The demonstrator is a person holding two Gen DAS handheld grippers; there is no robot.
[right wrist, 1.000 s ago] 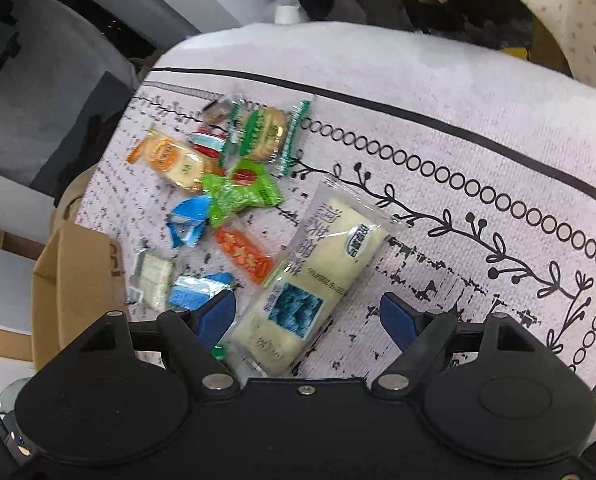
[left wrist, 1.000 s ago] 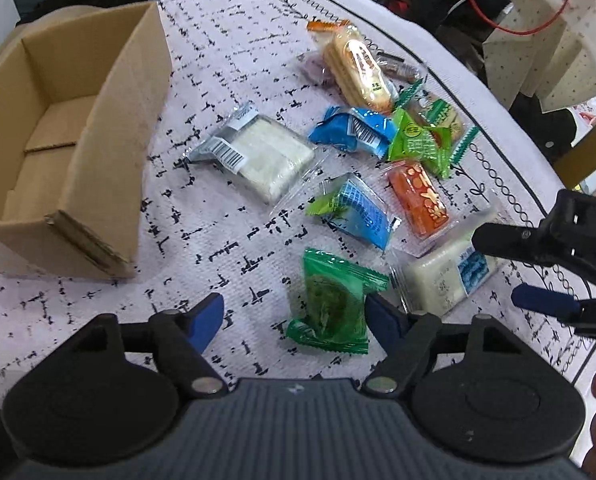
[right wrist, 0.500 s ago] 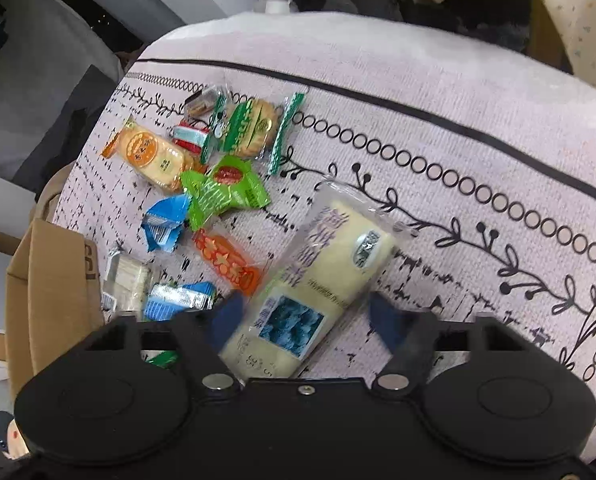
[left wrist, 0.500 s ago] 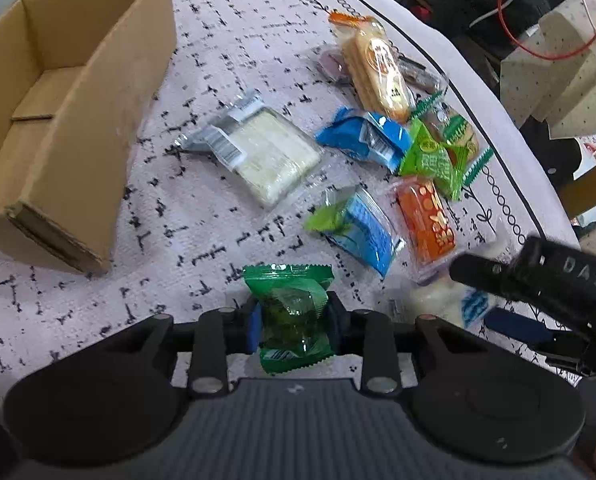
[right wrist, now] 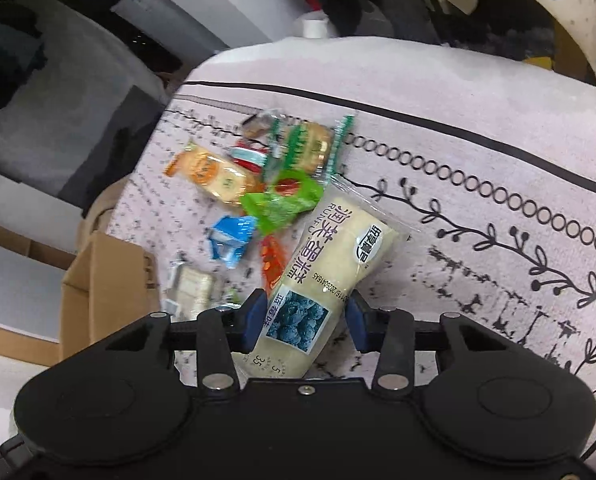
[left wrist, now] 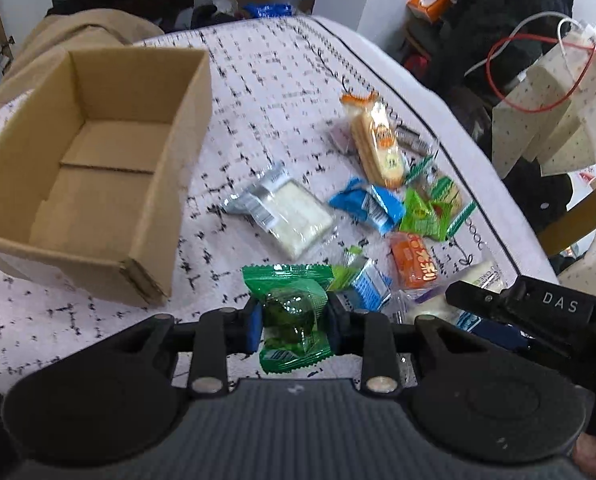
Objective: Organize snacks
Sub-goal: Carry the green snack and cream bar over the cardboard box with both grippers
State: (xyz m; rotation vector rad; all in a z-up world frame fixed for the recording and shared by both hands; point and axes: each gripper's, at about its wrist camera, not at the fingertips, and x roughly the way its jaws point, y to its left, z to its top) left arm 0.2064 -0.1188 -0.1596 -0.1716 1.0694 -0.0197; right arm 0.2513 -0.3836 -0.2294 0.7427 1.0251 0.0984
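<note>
Snacks (left wrist: 362, 208) lie scattered on the patterned tablecloth (left wrist: 281, 92), right of the open, empty box (left wrist: 97, 184). In the left wrist view, the left gripper (left wrist: 293, 320) has its jaws clamped on a green packet (left wrist: 291, 312), lifted above the cloth. Bare cloth separates the box's near corner from the packet, and more lies beyond the box toward the far table edge. The right gripper (left wrist: 510, 320) reaches in low at the right, close to the table's edge.

In the right wrist view, the right gripper (right wrist: 306, 320) pinches the lower end of a long cake pack (right wrist: 330, 264) between its blue pads. Other snacks (right wrist: 257, 184) crowd its left; the cloth (right wrist: 478, 264) to the right is open up to the border.
</note>
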